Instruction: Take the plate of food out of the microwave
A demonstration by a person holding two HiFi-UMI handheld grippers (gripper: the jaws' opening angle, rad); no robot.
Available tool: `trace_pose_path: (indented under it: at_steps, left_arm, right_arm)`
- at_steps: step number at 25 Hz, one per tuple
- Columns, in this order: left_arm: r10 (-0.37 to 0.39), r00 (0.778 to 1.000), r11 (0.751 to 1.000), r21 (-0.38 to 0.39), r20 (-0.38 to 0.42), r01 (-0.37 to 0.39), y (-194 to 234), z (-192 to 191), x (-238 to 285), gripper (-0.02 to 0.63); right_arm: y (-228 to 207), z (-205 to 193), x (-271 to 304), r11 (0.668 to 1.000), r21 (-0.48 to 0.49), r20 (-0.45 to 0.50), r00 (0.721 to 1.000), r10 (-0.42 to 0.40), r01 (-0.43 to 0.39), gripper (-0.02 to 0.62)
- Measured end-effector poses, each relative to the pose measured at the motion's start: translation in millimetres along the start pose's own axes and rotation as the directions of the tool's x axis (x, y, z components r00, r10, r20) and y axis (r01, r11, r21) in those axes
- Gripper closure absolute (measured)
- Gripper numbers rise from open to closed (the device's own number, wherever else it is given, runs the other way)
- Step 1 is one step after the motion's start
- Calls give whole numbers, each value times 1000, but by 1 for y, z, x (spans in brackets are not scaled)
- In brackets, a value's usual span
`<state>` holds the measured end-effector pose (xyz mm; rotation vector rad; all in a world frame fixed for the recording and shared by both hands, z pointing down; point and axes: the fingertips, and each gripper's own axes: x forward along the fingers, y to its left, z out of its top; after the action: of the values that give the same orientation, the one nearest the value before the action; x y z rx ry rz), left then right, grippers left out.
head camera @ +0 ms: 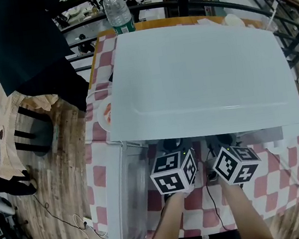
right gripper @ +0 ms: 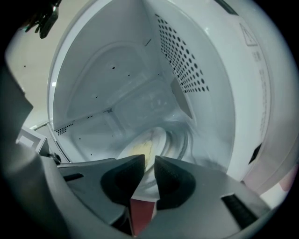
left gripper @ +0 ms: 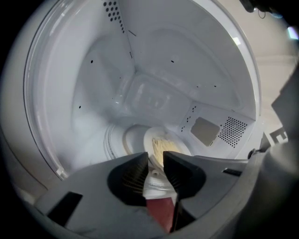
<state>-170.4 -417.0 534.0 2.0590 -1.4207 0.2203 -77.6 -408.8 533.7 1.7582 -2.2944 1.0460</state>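
The microwave (head camera: 198, 76) stands open on the tabletop (head camera: 282, 180), with the plate of food (left gripper: 148, 138) inside on its floor. The left claw (left gripper: 155, 158) and right claw (right gripper: 149, 159) are slightly apart at its near rim. I would pinch evenly, then pull it out level.

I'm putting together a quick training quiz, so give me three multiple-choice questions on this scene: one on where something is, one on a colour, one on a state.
1. Where is the plate of food? A) inside the microwave B) on the floor C) on a chair
2. The tablecloth has checks of white and: A) blue B) red C) green
3. The microwave's door is: A) shut B) taken off C) swung open

Answers: 1 A, both gripper views show it in there; 2 B, red squares show in the head view; 3 C, it stands out toward the person at the left.
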Motion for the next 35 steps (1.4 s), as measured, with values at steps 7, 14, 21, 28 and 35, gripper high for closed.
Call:
trace_pose_path:
  at_steps: [7,14,21,28,35]
  left_arm:
    - [4,1000,1000,-20,5,-4,-3,-4,-17,506]
    - [8,1000,998,-68,14,-8,-3,-14,-38,513]
    - [37,999,995,-97,10,-36,-7,-29,-54,517]
    - [104,994,986,-134,37,-98,8,-22,-60,506]
    - [116,992,982,-152,40,-109,22,-9,-49,506]
  right_arm:
    - [5,-9,-13,1000,-25,-18,1000,-13,13,531]
    - [12,-21,-30,1000,-9,-23,1000,-12,12,531]
    - [12,-24,-40,1000,-5,-24,1000,-19,18,538]
    - [1,-14,-41,998,6,15,998,-59,59,480]
    - [-5,-4,-30,997,-5,14,997,-76,77,480]
